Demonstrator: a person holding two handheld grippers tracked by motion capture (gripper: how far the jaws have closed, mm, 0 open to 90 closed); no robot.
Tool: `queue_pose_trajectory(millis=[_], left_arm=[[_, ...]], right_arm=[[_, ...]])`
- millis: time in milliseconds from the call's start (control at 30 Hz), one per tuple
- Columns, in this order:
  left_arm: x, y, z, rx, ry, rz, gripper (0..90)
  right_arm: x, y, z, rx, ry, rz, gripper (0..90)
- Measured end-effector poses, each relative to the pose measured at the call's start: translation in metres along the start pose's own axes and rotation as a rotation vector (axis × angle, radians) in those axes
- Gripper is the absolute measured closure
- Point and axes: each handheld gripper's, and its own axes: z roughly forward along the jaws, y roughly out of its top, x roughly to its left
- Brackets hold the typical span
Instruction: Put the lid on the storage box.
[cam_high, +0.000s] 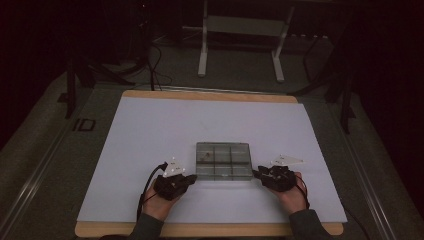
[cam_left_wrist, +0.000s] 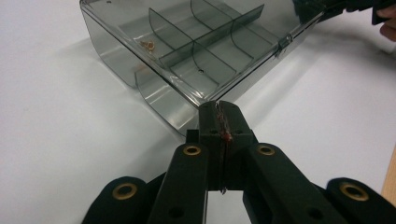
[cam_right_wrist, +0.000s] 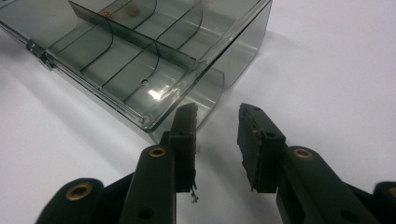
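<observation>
So there's a smoky clear plastic compartment box (cam_high: 223, 160) sitting a bit toward the near side of the white table mat (cam_high: 150, 130), lid closed as far as I can tell, with dividers splitting it into small cells. The left gripper (cam_high: 188, 178) is sitting right at the box's near left corner with its jaws pressed together; in the left gripper view the tips are meeting just at the corner's edge (cam_left_wrist: 205, 100), though I can't tell if they're actually pinching the rim or just touching it. The right gripper (cam_high: 258, 174) is hovering at the near right corner with its jaws standing apart, nothing between them (one jaw is just beside the box wall, the other over bare mat). Something small and brownish (cam_left_wrist: 148, 45) is lying in one far cell. Nothing else is crowding the mat, so there's plenty of open room all around the box, and the wooden table edge (cam_high: 210, 229) is showing along the near side by the person's sleeves.
</observation>
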Motion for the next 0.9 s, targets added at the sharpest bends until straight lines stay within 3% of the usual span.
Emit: queue_pose_trajectory(millis=[533,700,900], left_arm=[[0.015,0.001,-0.010,-0.031,0.038,-0.027,88.8],[0.027,0.001,-0.016,-0.041,0.073,-0.046,88.8],[0.045,0.000,-0.022,-0.036,0.144,-0.065,88.9]], right_arm=[[-0.001,0.000,0.001,0.003,-0.003,-0.001,67.4],[-0.001,0.000,0.001,0.005,-0.003,0.000,67.4],[-0.001,0.000,0.001,0.005,-0.002,-0.003,67.4]])
